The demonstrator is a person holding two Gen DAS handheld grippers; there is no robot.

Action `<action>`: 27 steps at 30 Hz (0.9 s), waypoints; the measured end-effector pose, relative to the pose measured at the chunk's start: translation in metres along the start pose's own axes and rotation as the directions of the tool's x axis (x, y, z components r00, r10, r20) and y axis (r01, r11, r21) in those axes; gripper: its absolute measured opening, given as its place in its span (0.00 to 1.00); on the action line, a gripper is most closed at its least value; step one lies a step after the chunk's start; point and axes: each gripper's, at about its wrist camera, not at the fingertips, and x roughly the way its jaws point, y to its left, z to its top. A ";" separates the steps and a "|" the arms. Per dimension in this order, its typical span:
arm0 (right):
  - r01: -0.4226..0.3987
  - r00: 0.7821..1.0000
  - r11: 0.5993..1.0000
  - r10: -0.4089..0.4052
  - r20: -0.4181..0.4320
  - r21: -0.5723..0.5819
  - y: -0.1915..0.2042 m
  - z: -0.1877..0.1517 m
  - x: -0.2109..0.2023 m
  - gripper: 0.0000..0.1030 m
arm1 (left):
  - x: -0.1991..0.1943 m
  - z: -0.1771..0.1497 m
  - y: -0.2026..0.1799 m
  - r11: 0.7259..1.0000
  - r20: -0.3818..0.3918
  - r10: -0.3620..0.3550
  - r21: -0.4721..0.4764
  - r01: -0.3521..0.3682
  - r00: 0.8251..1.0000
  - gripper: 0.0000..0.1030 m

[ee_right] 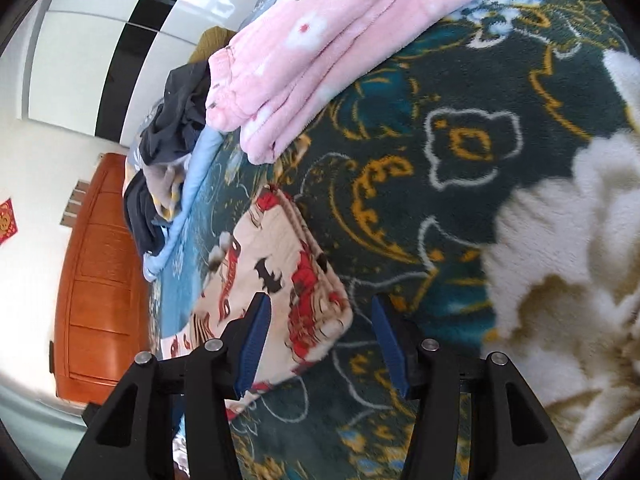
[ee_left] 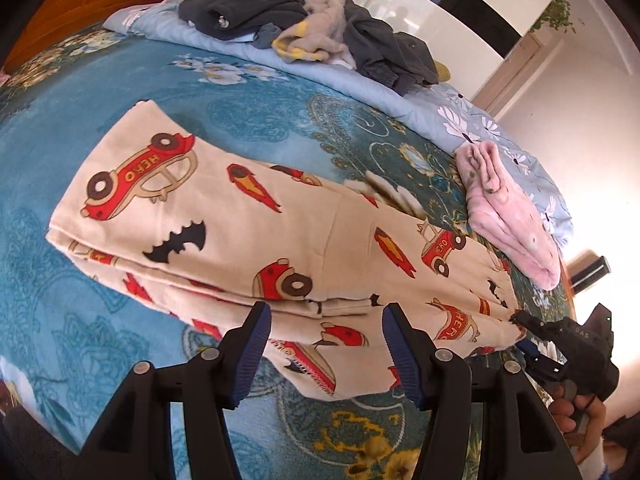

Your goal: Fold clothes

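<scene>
Blue floral bedspread (ee_left: 120, 80); white wall (ee_left: 580, 92); orange headboard (ee_right: 100, 280).

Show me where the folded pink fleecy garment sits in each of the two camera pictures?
Left wrist view: pink garment at right of centre, on the bed's far edge.
Right wrist view: same garment at top centre.
Shared landmark: the cream car-print garment lies nearer the camera in both.

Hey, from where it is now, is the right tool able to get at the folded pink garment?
Probably yes. The pink garment lies farther up the bed beyond the cartoon-print pants, with only bare blanket between it and the open right tool. Nothing blocks the way.
</scene>
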 end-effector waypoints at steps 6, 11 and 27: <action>-0.010 1.000 0.999 0.011 0.024 -0.033 0.022 0.004 -0.002 0.23 | -0.013 0.005 0.019 0.998 0.021 0.004 -0.065 -0.003 1.000 0.60; -0.125 0.991 0.978 0.132 0.029 -0.165 0.089 0.012 -0.009 0.20 | -0.028 0.015 0.044 0.991 0.062 0.013 -0.134 -0.004 0.998 0.60; -0.437 0.877 0.764 0.247 -0.411 -0.474 0.313 -0.110 0.158 0.17 | -0.079 0.018 0.168 0.889 0.173 0.109 -0.458 -0.018 0.979 0.61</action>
